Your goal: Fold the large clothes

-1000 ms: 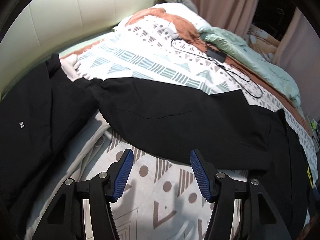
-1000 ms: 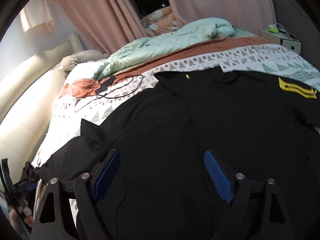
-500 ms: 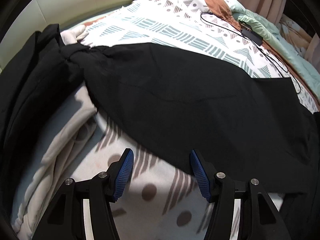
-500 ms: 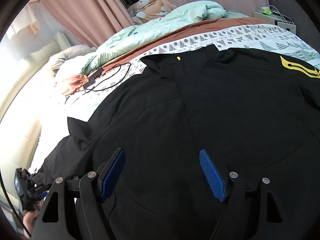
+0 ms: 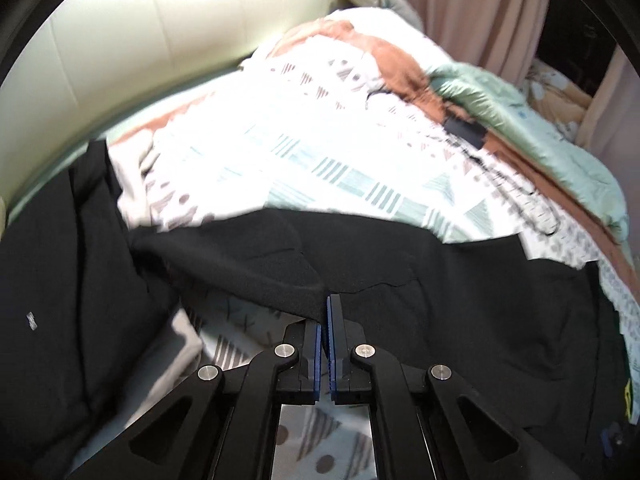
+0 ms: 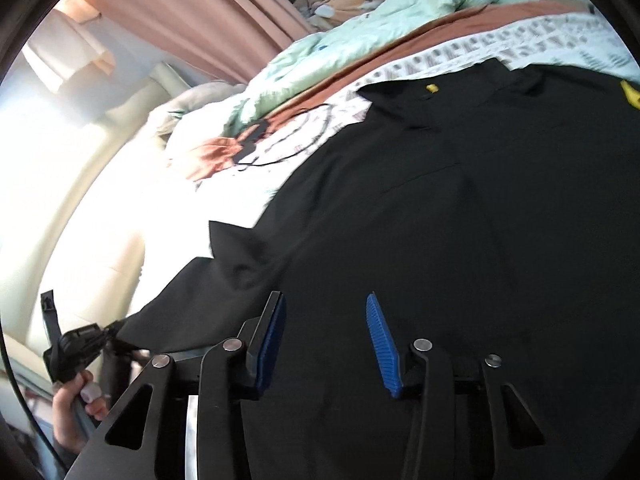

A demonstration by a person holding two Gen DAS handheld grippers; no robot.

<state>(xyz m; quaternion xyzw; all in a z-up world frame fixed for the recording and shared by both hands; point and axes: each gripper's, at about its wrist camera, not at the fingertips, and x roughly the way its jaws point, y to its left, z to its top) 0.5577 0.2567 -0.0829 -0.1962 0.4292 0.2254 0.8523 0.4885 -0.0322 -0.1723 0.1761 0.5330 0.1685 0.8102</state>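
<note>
Shirt (image 5: 400, 280) hem pinched in left fingers (image 5: 335, 312); right fingers (image 6: 378, 336) half-wide, closing over cloth. Lift evenly toward 12 o'clock.

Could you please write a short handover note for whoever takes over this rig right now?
Left tongs: shut on the near edge of the black garment, lifting it slightly off the patterned bedspread.
Right tongs: closing over the garment's body, pads not yet pressing cloth.
Garment lies spread across the bed, collar toward the far side; a second dark garment sits at the left.
Done: one edge gripped. Left: secure the right grip, then make every fold.
</note>
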